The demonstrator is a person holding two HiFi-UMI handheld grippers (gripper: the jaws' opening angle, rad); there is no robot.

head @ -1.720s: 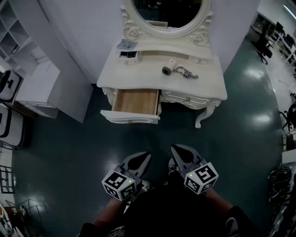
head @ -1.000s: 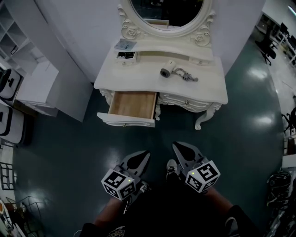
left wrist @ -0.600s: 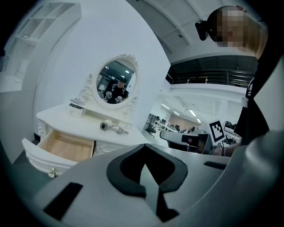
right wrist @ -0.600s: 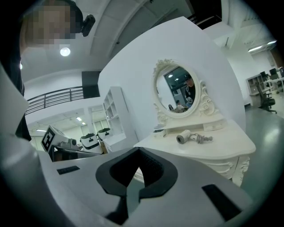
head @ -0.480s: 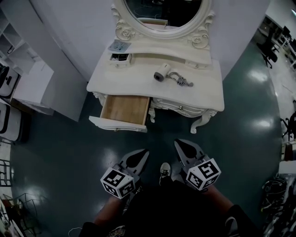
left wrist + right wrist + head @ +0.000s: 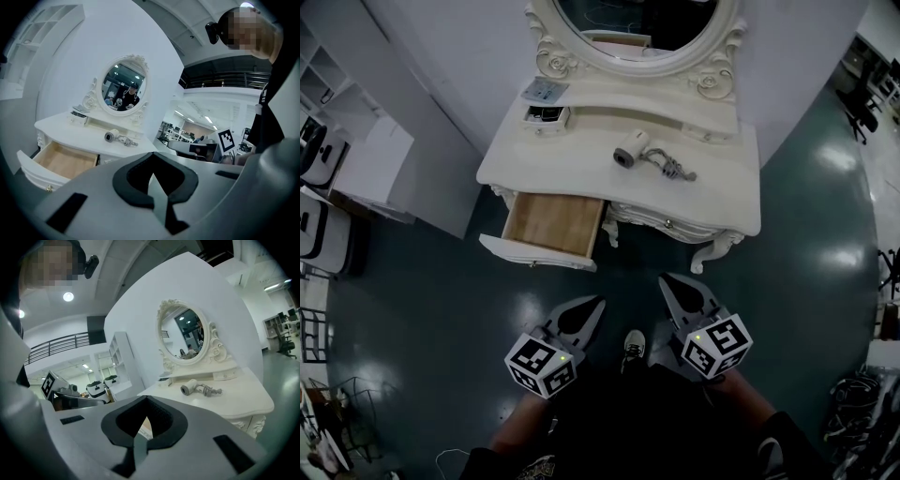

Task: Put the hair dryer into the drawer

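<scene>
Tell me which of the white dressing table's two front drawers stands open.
The left front drawer, pulled out, wooden bottom showing; the right front drawer sits shut.

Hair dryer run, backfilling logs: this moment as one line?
hair dryer: on vanity | drawer: open | left gripper: shut | right gripper: shut

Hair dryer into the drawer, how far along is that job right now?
Done: the drawer of the dressing table stands pulled open, nothing visible inside. In hand: nothing; the left gripper and right gripper are shut, empty, short of the table. Remaining: grasp the hair dryer lying on the tabletop and place it in the drawer.
</scene>
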